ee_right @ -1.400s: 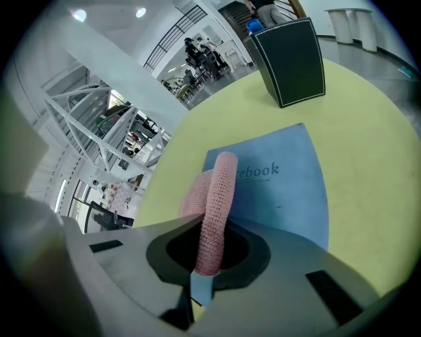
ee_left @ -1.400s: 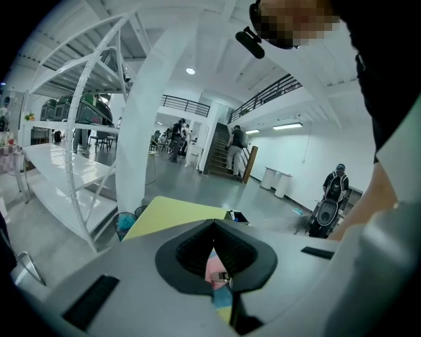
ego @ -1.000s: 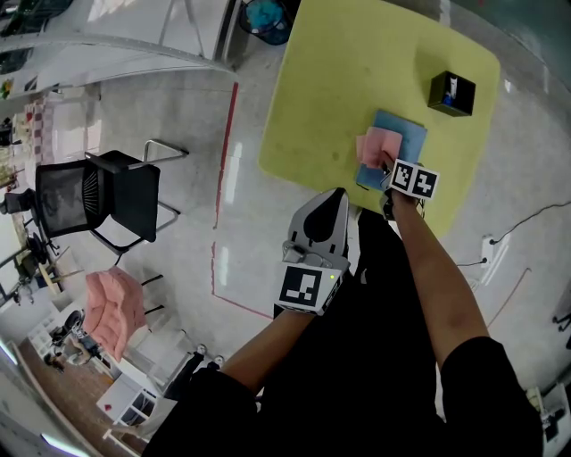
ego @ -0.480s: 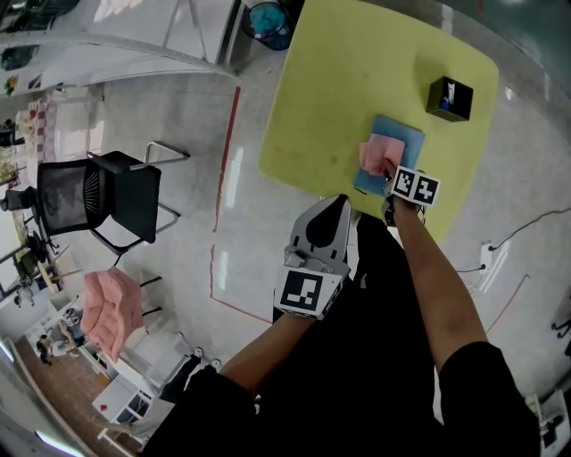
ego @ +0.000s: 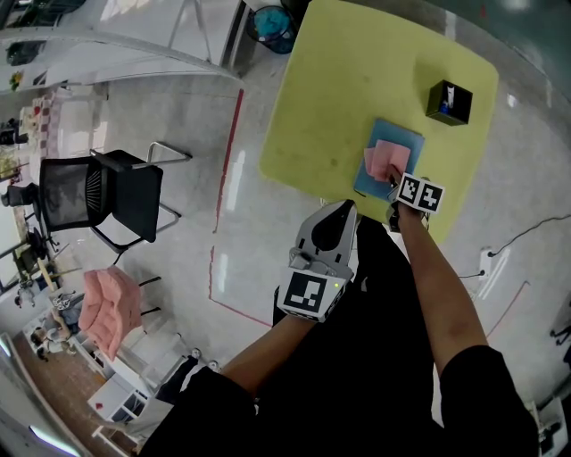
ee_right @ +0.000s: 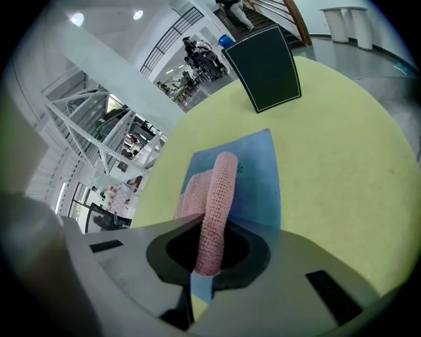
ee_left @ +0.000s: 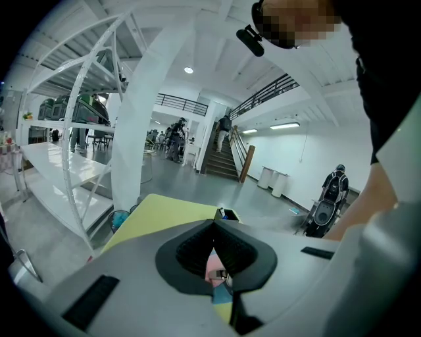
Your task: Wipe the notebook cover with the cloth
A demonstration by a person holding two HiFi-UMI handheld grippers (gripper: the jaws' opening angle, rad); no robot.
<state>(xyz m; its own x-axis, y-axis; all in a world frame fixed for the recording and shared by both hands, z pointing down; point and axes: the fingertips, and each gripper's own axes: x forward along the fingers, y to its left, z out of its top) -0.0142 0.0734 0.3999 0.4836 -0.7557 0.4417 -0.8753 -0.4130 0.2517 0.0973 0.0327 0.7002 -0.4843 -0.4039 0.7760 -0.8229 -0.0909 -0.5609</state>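
A blue notebook [ego: 409,143] lies near the front edge of a yellow-green table [ego: 348,71]. A pink cloth [ego: 385,161] rests on its cover, and my right gripper [ego: 393,181] is shut on the cloth's near end. In the right gripper view the cloth [ee_right: 212,197] runs as a folded ridge from the right gripper [ee_right: 210,230] out over the notebook [ee_right: 260,178]. My left gripper [ego: 343,208] hangs off the table in front of the person's legs, shut and holding nothing. In the left gripper view the cloth [ee_left: 214,266] shows through the slit behind the left gripper [ee_left: 214,230].
A black box [ego: 449,100] stands on the table at the far right, beyond the notebook [ee_right: 265,64]. On the floor to the left are a black chair [ego: 107,192], a red tape line [ego: 227,152] and a blue bin [ego: 272,18]. A cable lies at the right.
My right gripper has dragged the cloth a little across the cover, from the notebook's left edge toward its middle and nearer to me. The left gripper has stayed shut, about where it was.
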